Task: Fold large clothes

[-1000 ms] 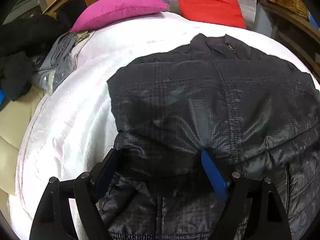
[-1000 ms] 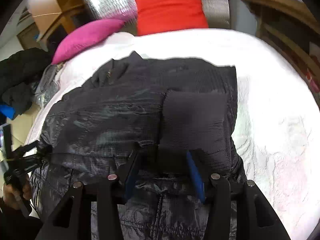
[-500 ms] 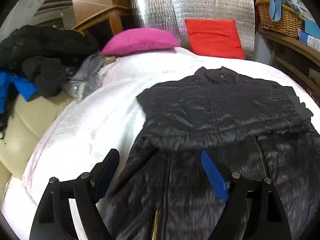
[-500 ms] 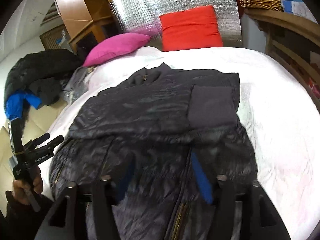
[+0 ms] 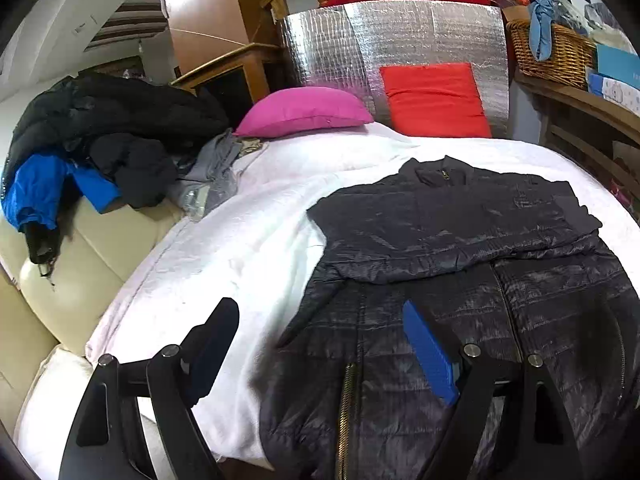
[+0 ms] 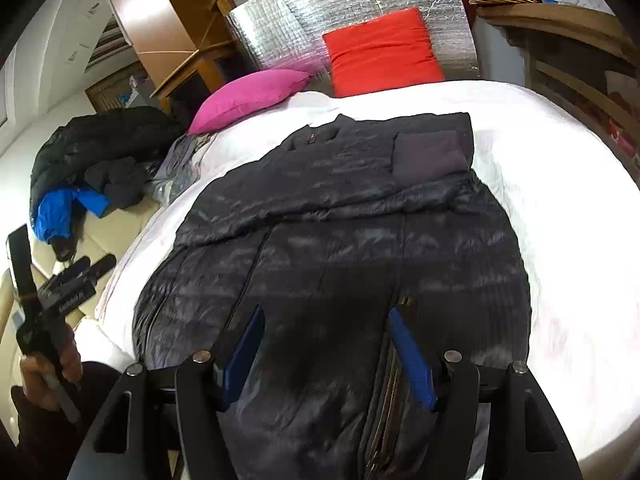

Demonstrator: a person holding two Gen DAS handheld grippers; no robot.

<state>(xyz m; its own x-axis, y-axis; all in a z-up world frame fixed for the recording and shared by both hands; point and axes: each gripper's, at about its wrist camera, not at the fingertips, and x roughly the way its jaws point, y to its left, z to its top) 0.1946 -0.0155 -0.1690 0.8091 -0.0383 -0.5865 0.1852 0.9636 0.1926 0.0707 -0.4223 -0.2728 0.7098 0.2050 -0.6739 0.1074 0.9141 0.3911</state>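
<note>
A large black puffer jacket lies flat on the white bed, collar away from me, both sleeves folded across its chest. It also shows in the right wrist view. My left gripper is open and empty, raised over the jacket's near left hem and the bed edge. My right gripper is open and empty, raised over the jacket's lower front by the zipper. The left gripper shows at the far left in the right wrist view, held in a hand.
A pink pillow and a red cushion lie at the bed's head before a silver foil panel. A pile of black, blue and grey clothes sits on a cream sofa at the left. A wicker basket stands on wooden shelving at the right.
Both grippers have let go of the folded sleeves and pulled back and up from the jacket. The whole jacket and more of the room now show.
</note>
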